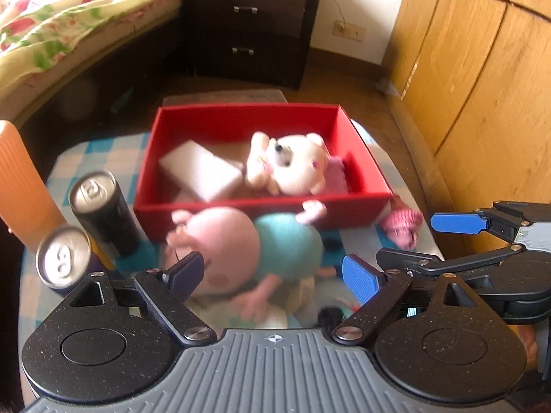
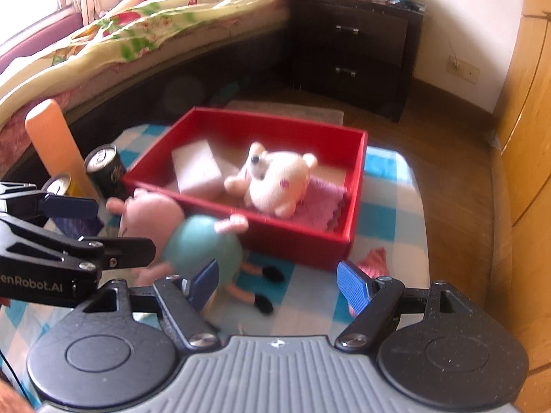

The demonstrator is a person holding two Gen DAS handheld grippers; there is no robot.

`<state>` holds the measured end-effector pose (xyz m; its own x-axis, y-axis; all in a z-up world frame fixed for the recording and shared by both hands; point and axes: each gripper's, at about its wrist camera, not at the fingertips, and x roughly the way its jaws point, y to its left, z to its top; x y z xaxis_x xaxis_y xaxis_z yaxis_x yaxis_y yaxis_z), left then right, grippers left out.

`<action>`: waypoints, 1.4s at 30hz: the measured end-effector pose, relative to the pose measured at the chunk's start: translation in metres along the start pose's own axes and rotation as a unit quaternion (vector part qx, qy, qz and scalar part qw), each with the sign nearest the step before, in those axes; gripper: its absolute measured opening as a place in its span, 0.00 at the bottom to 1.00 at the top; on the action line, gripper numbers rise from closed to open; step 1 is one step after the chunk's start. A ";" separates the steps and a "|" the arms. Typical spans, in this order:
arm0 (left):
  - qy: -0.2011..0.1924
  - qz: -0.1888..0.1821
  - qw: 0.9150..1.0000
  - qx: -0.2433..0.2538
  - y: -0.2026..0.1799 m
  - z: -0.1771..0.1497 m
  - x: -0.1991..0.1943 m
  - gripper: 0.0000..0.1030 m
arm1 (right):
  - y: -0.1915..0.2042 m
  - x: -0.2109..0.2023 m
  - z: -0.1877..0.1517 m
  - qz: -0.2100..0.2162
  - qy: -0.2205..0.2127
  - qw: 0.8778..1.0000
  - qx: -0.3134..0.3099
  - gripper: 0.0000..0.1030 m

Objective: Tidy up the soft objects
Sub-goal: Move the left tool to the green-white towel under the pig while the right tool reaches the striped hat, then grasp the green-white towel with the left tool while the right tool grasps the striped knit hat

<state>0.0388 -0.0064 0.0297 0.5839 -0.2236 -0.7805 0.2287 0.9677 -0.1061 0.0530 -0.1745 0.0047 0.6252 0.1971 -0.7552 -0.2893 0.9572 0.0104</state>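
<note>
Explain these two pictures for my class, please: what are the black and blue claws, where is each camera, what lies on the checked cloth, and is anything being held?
Each claw is a hand-held gripper with a camera behind its two fingers. One picture looks along the left gripper, the other along the right gripper. Both are open and hold nothing. On the checked cloth stands a red box containing a white bear, a white block and a pink cloth. A pig toy lies outside, against the box's front wall. Two cans stand at the left.

bright daylight (window, upper left) | toys motion-blurred | fisheye bends edges
</note>
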 end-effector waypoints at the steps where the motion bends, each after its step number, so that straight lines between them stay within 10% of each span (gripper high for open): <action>1: 0.004 -0.001 1.000 0.002 -0.002 -0.003 0.000 0.83 | 0.000 0.000 -0.004 0.001 0.004 1.000 -0.002 0.53; 29: 0.156 -0.009 0.982 -0.109 0.052 -0.054 0.057 0.83 | -0.024 0.009 -0.029 0.030 0.065 0.997 0.020 0.53; 32: 0.149 0.005 0.985 -0.083 0.041 -0.057 0.061 0.64 | -0.030 0.010 -0.029 0.030 0.066 0.997 0.030 0.53; 36: 0.144 -0.028 0.985 -0.090 0.045 -0.055 0.048 0.08 | -0.037 0.010 -0.030 0.036 0.074 0.996 0.037 0.53; 42: 0.086 -0.042 0.990 -0.100 0.061 -0.043 0.003 0.06 | -0.032 0.015 -0.036 0.064 0.089 0.993 0.034 0.53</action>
<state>0.0209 0.0575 -0.0059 0.4246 -0.2975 -0.8551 0.1015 0.9542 -0.2816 0.0453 -0.2096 -0.0303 0.4476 0.2828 -0.8484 -0.3048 0.9401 0.1526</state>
